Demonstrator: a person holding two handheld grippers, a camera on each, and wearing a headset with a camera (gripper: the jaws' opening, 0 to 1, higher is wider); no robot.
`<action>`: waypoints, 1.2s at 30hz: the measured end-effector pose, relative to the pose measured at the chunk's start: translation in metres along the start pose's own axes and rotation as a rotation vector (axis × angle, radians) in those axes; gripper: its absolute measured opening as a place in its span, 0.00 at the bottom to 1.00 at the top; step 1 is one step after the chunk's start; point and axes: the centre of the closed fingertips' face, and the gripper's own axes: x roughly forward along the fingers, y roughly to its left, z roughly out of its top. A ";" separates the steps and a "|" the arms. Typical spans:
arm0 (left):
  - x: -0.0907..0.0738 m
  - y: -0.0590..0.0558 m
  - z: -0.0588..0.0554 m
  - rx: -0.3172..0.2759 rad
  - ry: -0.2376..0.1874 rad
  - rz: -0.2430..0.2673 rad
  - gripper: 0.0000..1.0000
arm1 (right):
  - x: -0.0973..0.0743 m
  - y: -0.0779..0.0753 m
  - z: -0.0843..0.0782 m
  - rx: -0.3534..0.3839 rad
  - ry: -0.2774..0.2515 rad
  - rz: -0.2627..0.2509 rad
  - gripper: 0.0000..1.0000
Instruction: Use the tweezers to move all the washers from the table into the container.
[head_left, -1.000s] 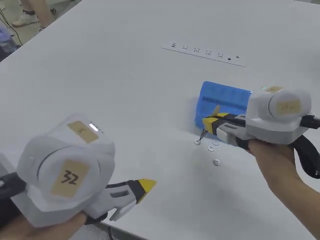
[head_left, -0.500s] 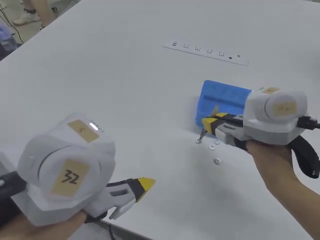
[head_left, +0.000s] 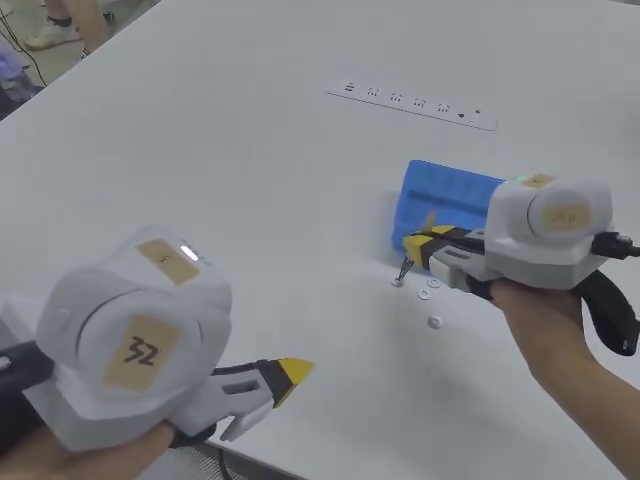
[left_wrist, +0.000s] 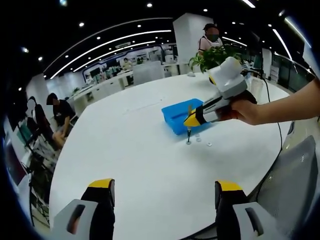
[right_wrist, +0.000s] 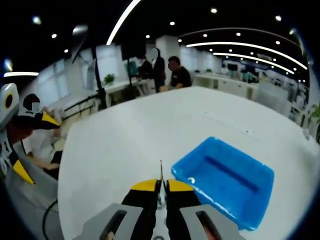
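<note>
Left claw (head_left: 262, 400), body labelled 32, gapes above the table (head_left: 250, 150).

A handwritten "32" stands on a tan sticker (head_left: 140, 355) on the left gripper (head_left: 268, 398), at seven o'clock in the head view. The labels (head_left: 565, 215) on the right gripper (head_left: 410, 252) are too blurred to read.

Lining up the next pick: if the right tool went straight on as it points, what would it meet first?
Probably the table: the tweezers clamped in the right tool slant down to it, tip beside a washer. The blue container sits off to one side of that line. Tip height is unclear.
</note>
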 end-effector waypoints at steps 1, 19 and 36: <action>0.000 -0.001 0.001 -0.008 -0.003 -0.006 0.84 | 0.000 0.000 0.000 -0.003 -0.001 0.000 0.02; -0.001 0.001 0.006 0.023 -0.012 0.010 0.80 | -0.004 -0.001 -0.003 -0.013 0.014 0.003 0.01; -0.005 -0.001 0.007 0.033 -0.012 0.010 0.82 | -0.019 -0.002 0.013 -0.039 -0.010 -0.010 0.01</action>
